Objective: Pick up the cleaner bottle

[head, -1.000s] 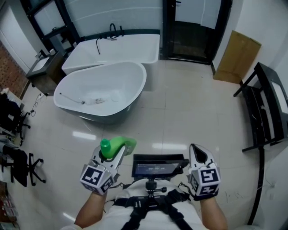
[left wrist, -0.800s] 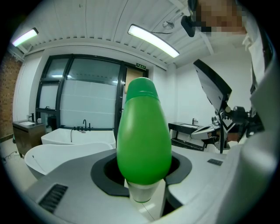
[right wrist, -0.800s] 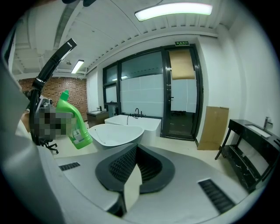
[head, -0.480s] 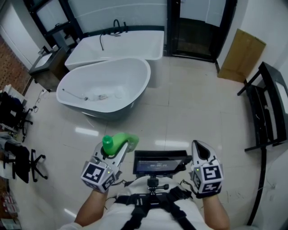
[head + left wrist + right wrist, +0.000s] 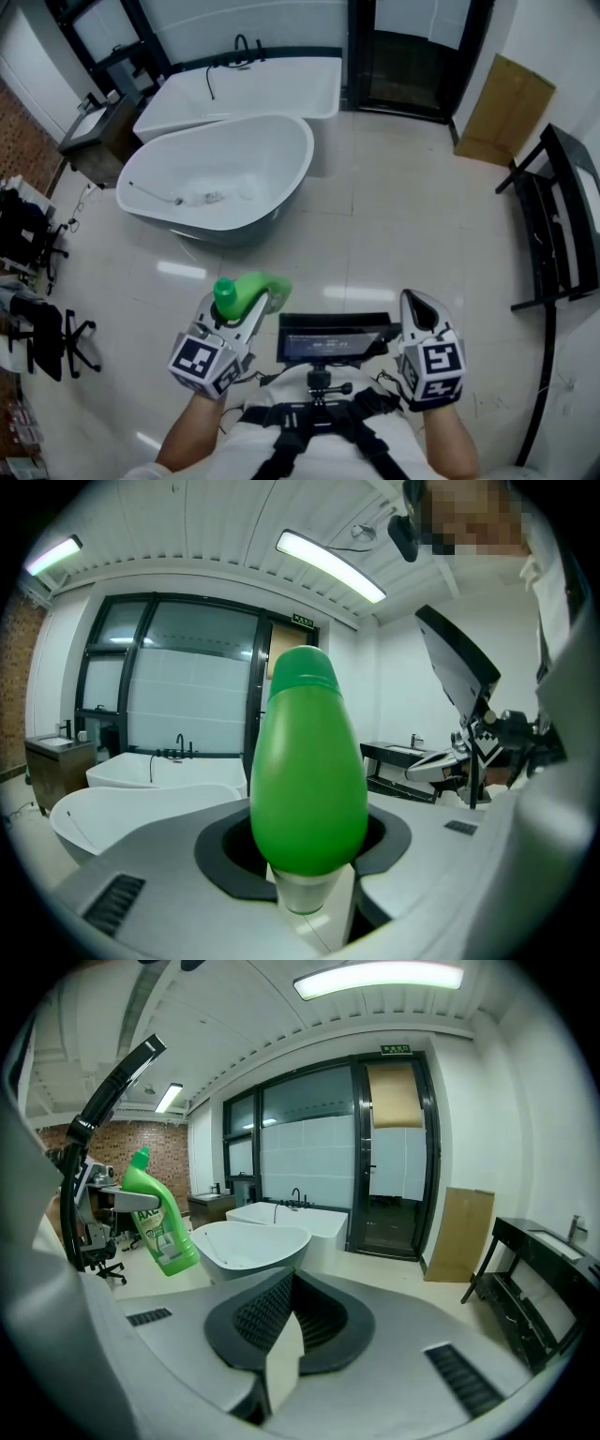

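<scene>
Holding confirmed: left gripper (image 5: 251,307) has its fingers (image 5: 159,850) clamped on the green cleaner bottle (image 5: 307,761), which is lifted clear of the floor (image 5: 394,234), well apart from the bathtub (image 5: 291,178). Right gripper (image 5: 417,317) has fingers together, empty. Judgement: pick-up looks complete, with 0 steps left.

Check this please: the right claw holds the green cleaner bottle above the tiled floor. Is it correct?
Not quite: the left claw holds the green cleaner bottle above the tiled floor. The left gripper view shows the grip.
</scene>
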The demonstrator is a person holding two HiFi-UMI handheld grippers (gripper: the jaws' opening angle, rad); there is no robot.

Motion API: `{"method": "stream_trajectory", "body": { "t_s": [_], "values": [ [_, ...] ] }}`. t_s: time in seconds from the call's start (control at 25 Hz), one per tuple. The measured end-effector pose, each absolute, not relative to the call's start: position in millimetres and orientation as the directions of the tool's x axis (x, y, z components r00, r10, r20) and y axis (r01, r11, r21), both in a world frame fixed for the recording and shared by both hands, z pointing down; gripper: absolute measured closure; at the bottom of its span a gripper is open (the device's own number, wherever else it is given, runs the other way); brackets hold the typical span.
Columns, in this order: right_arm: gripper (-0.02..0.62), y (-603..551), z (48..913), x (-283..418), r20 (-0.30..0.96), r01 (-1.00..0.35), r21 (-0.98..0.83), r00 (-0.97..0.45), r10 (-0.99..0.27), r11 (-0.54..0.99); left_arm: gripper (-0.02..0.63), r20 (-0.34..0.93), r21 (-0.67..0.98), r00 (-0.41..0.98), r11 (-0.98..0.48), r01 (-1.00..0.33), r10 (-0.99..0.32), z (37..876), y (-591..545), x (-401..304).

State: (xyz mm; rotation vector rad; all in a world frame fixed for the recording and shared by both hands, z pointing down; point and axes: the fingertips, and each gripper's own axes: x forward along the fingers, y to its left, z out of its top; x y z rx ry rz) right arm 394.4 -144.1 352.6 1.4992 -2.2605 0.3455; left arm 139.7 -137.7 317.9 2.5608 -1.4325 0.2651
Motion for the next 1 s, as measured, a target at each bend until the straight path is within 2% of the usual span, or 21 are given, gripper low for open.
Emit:
{"method": "stream_trajectory", "body": {
  "t_s": [1.0],
  "values": [
    [0.594,-144,362,394,0.466,-0.919,0.003,-0.348,-0.814,0.394,0.443,0.256,0.092,0.534,-0.529,-0.844,-0.806,320,-142,149]
  ]
}}
